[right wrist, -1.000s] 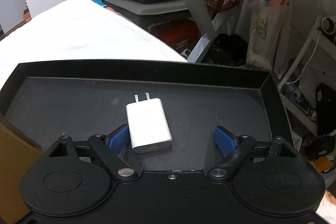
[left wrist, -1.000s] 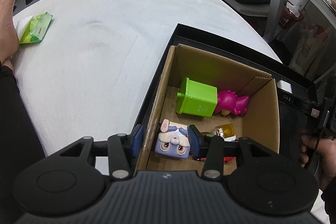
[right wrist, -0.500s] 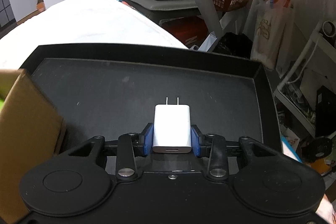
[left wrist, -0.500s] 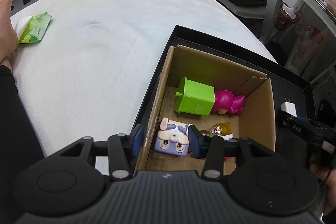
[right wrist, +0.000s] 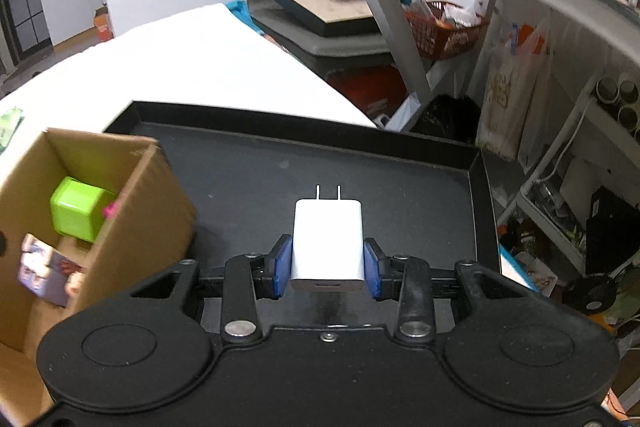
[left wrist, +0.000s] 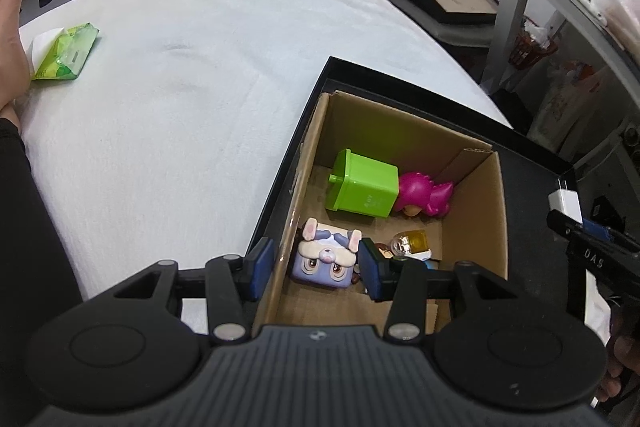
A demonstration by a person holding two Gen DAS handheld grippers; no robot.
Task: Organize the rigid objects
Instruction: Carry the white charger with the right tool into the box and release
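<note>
My right gripper [right wrist: 327,271] is shut on a white plug charger [right wrist: 328,239], prongs pointing forward, held above the black tray [right wrist: 476,183]. The charger also shows in the left wrist view [left wrist: 565,205]. My left gripper [left wrist: 316,269] is open and straddles the left wall of the cardboard box [left wrist: 476,227], which stands in the tray [left wrist: 400,83]. In the box lie a green toy bin [left wrist: 362,189], a pink figure [left wrist: 426,193], a purple rabbit block [left wrist: 326,259] and a small gold piece [left wrist: 410,241].
The tray lies on a white bed [left wrist: 180,87]. A green wipes pack [left wrist: 66,51] lies at the far left beside a bare foot [left wrist: 12,23]. A metal rack [right wrist: 400,27] and shelves with clutter stand to the right.
My right gripper closed on the charger and lifted it off the tray floor, swinging left so the box comes into its view. The left gripper stays at the box wall.
</note>
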